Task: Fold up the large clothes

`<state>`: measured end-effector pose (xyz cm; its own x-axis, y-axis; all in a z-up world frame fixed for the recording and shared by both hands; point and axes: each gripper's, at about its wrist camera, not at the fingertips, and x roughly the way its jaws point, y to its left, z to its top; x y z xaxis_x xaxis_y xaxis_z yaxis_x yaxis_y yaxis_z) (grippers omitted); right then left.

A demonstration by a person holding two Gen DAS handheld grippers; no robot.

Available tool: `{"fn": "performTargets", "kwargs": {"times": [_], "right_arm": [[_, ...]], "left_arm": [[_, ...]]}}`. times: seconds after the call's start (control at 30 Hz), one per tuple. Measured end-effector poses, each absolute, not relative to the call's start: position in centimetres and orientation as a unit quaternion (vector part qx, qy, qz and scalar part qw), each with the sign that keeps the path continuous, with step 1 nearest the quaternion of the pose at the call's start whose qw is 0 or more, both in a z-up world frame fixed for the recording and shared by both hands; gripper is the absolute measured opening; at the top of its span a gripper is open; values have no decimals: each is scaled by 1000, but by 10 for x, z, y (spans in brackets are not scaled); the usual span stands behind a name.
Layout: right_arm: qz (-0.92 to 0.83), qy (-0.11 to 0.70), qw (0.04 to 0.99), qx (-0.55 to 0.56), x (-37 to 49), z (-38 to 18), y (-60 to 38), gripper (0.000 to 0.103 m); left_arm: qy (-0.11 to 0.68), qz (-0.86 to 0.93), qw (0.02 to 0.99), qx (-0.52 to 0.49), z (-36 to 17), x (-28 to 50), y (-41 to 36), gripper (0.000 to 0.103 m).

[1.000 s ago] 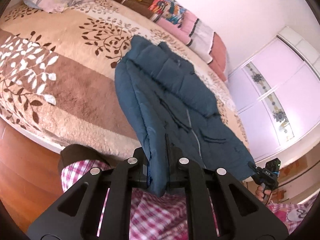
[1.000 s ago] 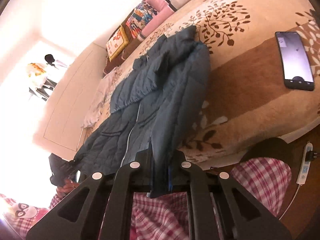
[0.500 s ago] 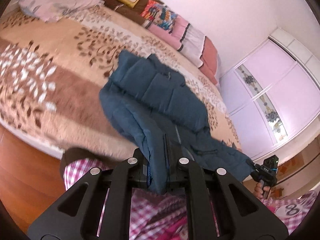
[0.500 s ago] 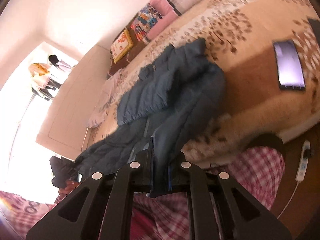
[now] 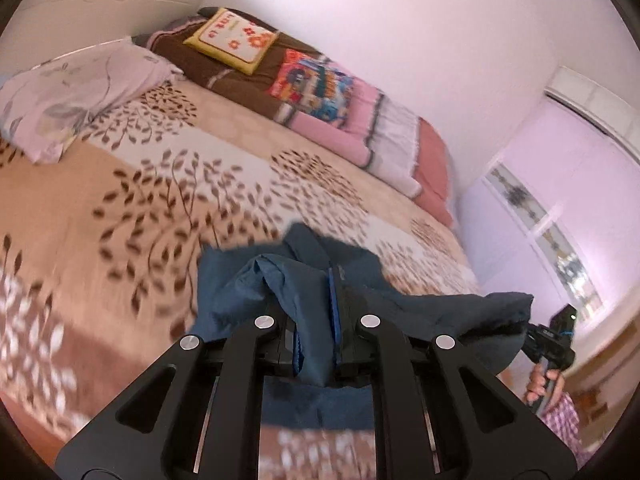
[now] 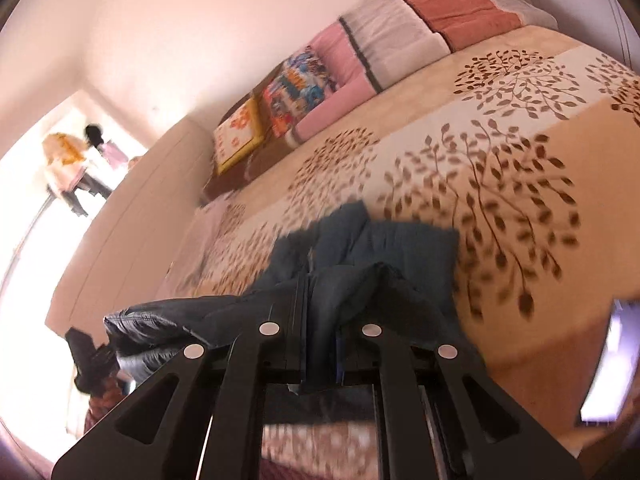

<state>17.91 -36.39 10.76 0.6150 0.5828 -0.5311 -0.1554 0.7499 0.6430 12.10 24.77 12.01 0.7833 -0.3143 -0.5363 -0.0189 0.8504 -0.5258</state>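
Note:
A dark blue quilted jacket is bunched over the leaf-patterned bedspread. My left gripper is shut on a fold of its hem, which sticks up between the pads. In the right wrist view the same jacket lies folded back on itself, and my right gripper is shut on the other end of the hem. The stretch of jacket between the two grippers hangs in the air. At the right edge of the left wrist view the other gripper shows, held by a hand.
Pillows and cushions line the head of the bed, with a pale crumpled pillowcase at the left. A phone lies on the bedspread at the right. Lilac wardrobe doors stand beyond the bed.
Both grippers have risen and swept forward over the bed, carrying the hem toward the collar end. The jacket, spread long before, is now doubled over and bunched.

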Motion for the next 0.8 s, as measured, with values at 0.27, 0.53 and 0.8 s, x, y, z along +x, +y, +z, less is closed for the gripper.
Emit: {"fn": "performTargets", "kwargs": {"times": [0.27,0.53,0.8], "right_arm": [[148,434,835,303,332,35,-343,11],[115,500,794,326,385,-47,-329,19],[153,447,808,351,363,-19,-350,80]], "left_arm": [[383,4,885,-263,44,269,250,11],[423,25,845,-327,-8,306,260,35],[329,33,892,-307,39,263,278,83]]}}
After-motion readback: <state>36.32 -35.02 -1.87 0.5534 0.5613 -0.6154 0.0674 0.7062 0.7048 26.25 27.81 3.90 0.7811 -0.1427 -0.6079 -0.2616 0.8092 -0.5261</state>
